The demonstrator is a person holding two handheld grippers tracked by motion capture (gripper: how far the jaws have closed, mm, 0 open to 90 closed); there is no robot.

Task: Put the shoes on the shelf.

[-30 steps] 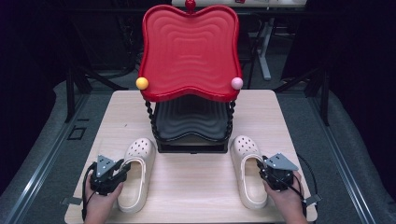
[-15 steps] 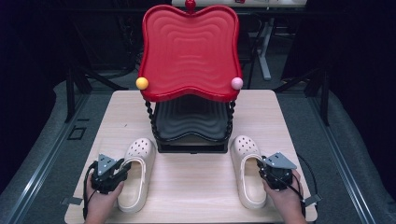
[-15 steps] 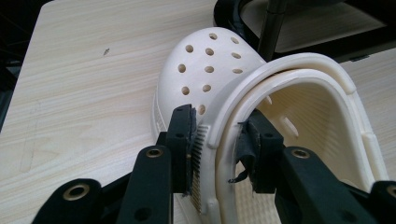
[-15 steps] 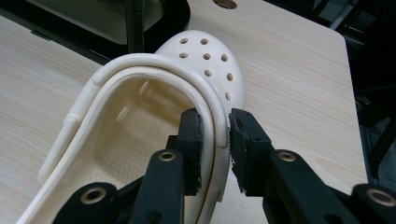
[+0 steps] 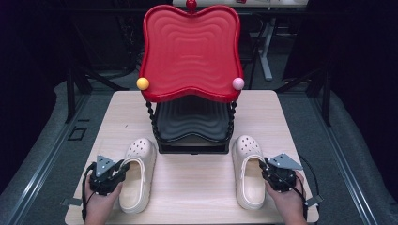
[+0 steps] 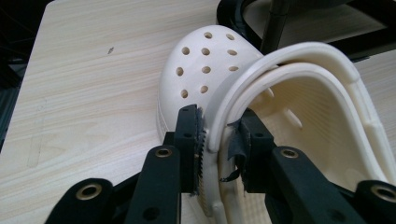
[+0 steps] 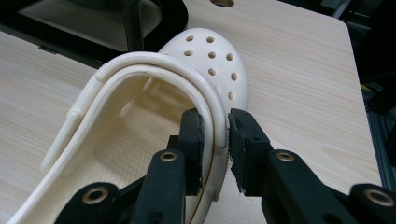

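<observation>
Two cream clogs with holes in the toes lie on the wooden table, toes pointing at a shoe rack. The left clog has my left gripper at its outer side. In the left gripper view the jaws are closed on that left clog, pinching the side wall and folded strap, with the left gripper straddling the rim. The right clog is held the same way by my right gripper. In the right gripper view my right gripper clamps the rim of the right clog. Both clogs rest flat.
The rack stands at the table's middle back, between the clogs' toes: a tilted red top shelf with a yellow ball and a pink ball at its front corners, over a black lower shelf. Bare wood lies between the clogs.
</observation>
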